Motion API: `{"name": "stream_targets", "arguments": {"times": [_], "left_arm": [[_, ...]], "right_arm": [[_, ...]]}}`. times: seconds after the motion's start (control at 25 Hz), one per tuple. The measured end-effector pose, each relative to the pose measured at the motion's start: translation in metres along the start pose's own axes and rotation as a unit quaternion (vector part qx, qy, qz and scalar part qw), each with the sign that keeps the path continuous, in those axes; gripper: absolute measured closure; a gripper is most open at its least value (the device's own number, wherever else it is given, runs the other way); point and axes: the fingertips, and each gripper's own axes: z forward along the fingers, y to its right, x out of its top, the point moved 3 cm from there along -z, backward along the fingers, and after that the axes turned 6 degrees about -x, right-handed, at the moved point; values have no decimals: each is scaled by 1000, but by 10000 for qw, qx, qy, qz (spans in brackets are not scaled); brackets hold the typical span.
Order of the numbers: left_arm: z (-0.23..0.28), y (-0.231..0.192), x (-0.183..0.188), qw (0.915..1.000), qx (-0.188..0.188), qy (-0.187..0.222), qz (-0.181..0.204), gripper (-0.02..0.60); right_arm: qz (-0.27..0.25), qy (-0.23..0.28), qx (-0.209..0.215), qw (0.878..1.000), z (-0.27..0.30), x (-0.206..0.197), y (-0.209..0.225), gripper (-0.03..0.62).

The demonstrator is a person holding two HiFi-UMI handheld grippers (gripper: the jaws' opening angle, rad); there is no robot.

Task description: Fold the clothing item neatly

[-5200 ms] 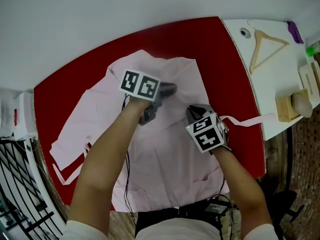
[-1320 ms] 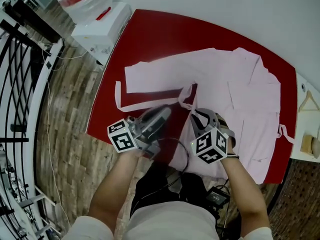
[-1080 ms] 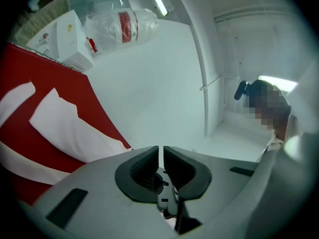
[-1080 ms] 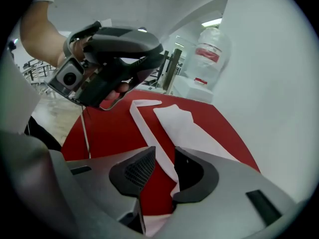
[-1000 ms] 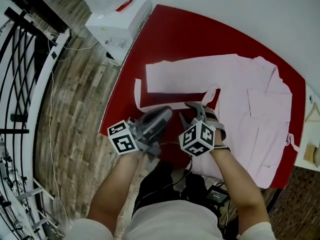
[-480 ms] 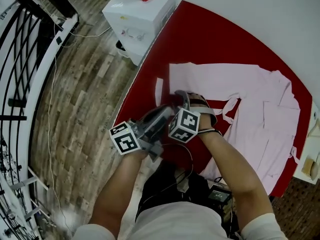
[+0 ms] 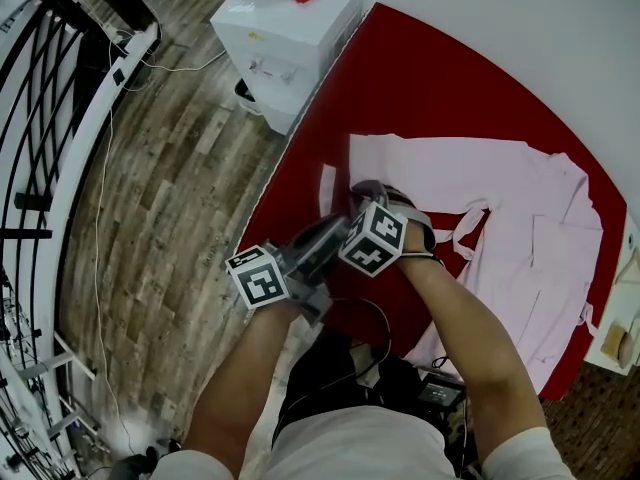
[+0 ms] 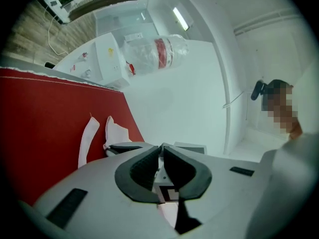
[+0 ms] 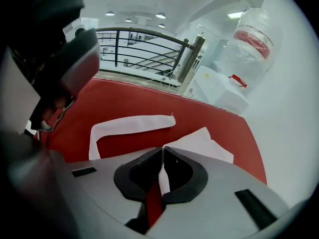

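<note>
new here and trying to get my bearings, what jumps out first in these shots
A pale pink garment lies spread over a bright red table, one sleeve stretched out to the left. At that sleeve's end the right gripper has just closed its jaws on the fabric, with the left gripper shut and empty beside it.

Head view: pink robe (image 7: 540, 228) sleeve end hidden under right gripper (image 9: 162, 151) – jaws just been closing, thin cloth strip between them; near hem partly behind forearm (image 7: 460, 338). White dispenser (image 7: 290, 28) cut off by top edge. Right gripper view: left gripper (image 8: 160, 151) dark, blurred at upper left – partly out of frame.
</note>
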Motion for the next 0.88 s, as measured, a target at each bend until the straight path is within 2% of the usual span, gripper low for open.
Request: {"name": "stream_targets", "arguments": {"times": [0.08,0.32,0.52,0.72,0.88], "left_arm": [[4,-3,3,9999,41,-44,-102,566],[27,-22,12,9971,146,11,-741,437],[57,-41,16,9917,292,19,-1250,330],[72,-61,23,9808,450,57,-1897,311],[77,-77,30,9804,531,-96,-1894,311]], "right_arm": [[211,138,-80,9997,-8,1,8,569],[750,532,-298,9953,-42,4,43,569],[767,758,-417,9933,-61,7,58,569],[611,863,-420,9935,-69,7,58,569],[287,952,-423,9941,-72,9,50,569]]}}
